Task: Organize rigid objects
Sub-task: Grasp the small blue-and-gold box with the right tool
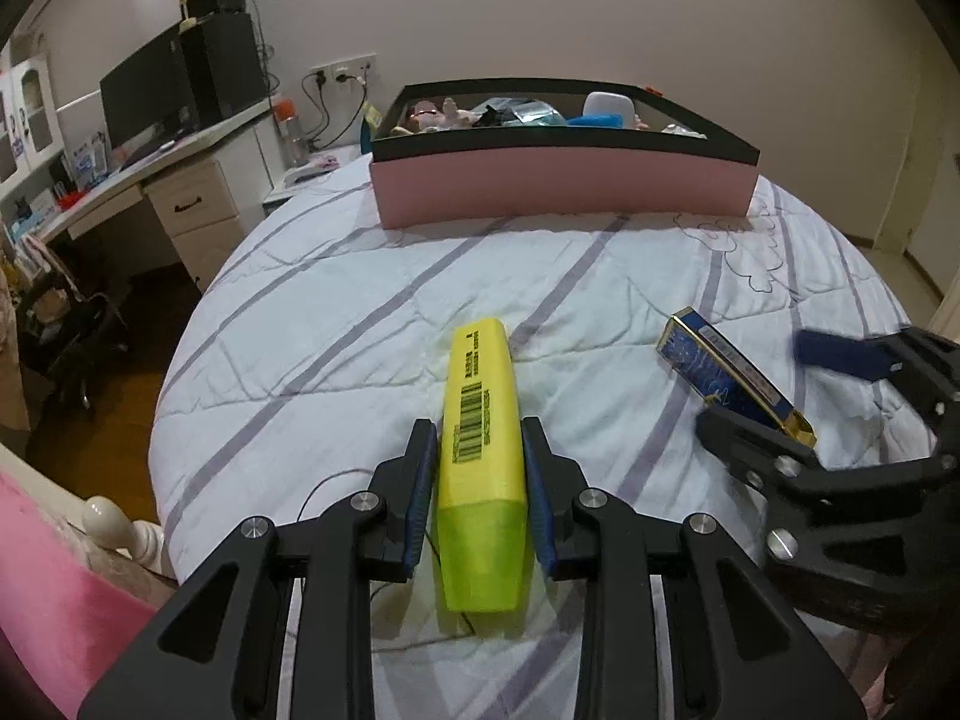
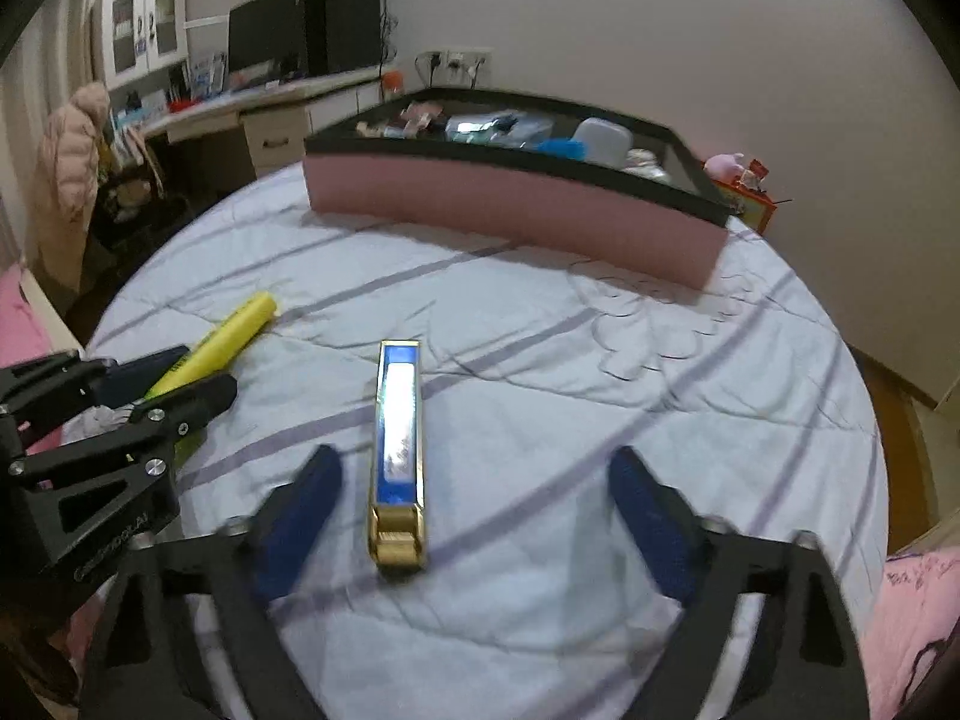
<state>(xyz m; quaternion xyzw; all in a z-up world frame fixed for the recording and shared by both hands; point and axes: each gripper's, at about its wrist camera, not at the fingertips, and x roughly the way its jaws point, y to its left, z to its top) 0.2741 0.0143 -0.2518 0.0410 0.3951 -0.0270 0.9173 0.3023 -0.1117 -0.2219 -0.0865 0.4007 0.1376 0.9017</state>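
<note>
A yellow highlighter [image 1: 480, 420] points away from me over the white striped quilt [image 1: 336, 312], and my left gripper [image 1: 477, 425] is shut on it, blue pads pressing both sides near the green cap. The highlighter [image 2: 240, 330] and the left gripper [image 2: 204, 369] also show at the left of the right wrist view. A slim blue and gold box [image 2: 399, 438] lies on the quilt [image 2: 600, 390] between the fingers of my right gripper [image 2: 474, 456], which stands open with gaps on both sides. From the left wrist, the box [image 1: 714, 369] and the right gripper [image 1: 756, 384] appear at the right.
A long pink box with a black rim [image 1: 558, 186] [image 2: 510, 210], holding several items, stands across the far side of the bed. A desk with a monitor [image 1: 144, 96] is off the left edge. A small orange box [image 2: 753, 207] sits behind the pink box's right end.
</note>
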